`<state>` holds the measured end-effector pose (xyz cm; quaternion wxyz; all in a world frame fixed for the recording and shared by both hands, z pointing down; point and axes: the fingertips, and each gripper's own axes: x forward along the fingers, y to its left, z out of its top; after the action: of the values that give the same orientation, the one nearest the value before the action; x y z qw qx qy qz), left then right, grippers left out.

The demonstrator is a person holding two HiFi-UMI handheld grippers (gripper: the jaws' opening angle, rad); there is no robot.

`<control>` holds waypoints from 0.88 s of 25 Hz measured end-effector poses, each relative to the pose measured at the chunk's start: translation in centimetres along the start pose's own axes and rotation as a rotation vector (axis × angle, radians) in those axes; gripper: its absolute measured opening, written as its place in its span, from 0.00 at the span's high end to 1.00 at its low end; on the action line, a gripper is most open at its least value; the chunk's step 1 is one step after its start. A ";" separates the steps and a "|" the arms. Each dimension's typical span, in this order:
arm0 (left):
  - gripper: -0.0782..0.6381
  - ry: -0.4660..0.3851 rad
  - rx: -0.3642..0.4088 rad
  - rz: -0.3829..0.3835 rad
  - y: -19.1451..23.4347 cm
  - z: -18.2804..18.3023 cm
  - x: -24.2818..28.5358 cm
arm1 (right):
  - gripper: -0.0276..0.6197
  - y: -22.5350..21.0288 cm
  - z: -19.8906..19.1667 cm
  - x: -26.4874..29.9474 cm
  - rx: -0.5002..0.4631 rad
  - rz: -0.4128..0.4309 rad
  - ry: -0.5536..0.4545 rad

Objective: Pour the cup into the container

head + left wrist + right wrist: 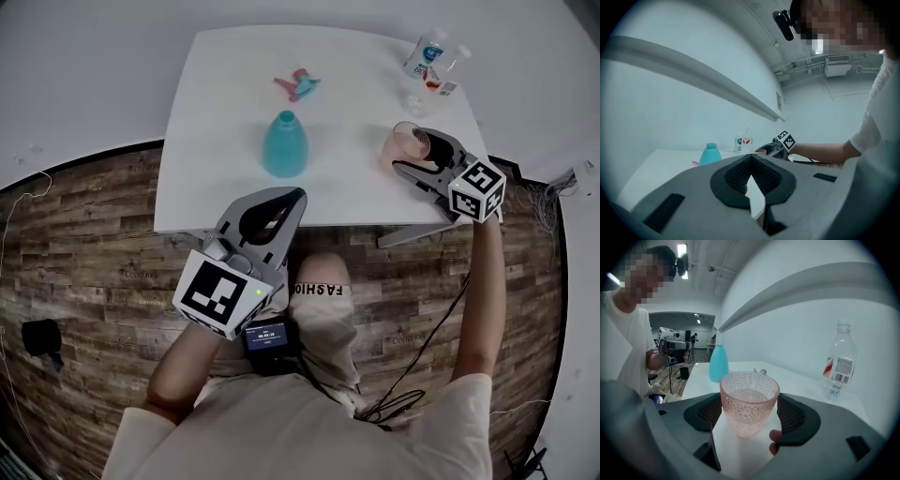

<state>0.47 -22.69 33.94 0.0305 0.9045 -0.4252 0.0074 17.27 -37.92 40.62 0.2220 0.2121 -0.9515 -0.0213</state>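
A pink dimpled glass cup (409, 143) stands on the white table (225, 112) near its right front corner, with a little clear liquid in it (749, 401). My right gripper (419, 156) reaches in from the right, and its two dark pads sit against the cup's sides, so it is shut on the cup. The teal bottle-shaped container (284, 145) stands upright with an open neck at the table's middle, well left of the cup. My left gripper (298, 195) hovers just off the table's front edge, below the container, with its jaws shut and nothing in them (750, 161).
Two clear plastic bottles (427, 54) (448, 70) stand at the table's far right corner; one (839, 363) rises behind the cup on its right. A small pink and teal item (297, 84) lies behind the container. Cables run over the wooden floor at right.
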 end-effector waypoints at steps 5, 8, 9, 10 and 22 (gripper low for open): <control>0.87 -0.004 -0.002 -0.002 -0.2 0.1 0.2 | 0.40 -0.1 0.0 0.2 -0.002 -0.013 -0.003; 0.87 -0.003 -0.002 -0.005 -0.4 0.0 0.2 | 0.40 0.0 -0.1 0.1 -0.003 -0.026 -0.005; 0.87 -0.002 -0.003 -0.006 -0.4 0.0 0.1 | 0.40 0.0 -0.1 0.1 -0.003 -0.030 -0.007; 0.87 -0.002 -0.004 -0.006 -0.4 0.0 0.0 | 0.40 0.1 -0.1 0.1 -0.003 -0.034 -0.008; 0.87 -0.008 -0.029 -0.021 -0.3 0.2 -0.8 | 0.40 0.3 0.0 0.1 -0.011 -0.066 0.020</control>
<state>0.18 -21.88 33.65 0.0422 0.9083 -0.4161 -0.0028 17.09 -37.69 40.71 0.2317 0.2422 -0.9416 -0.0317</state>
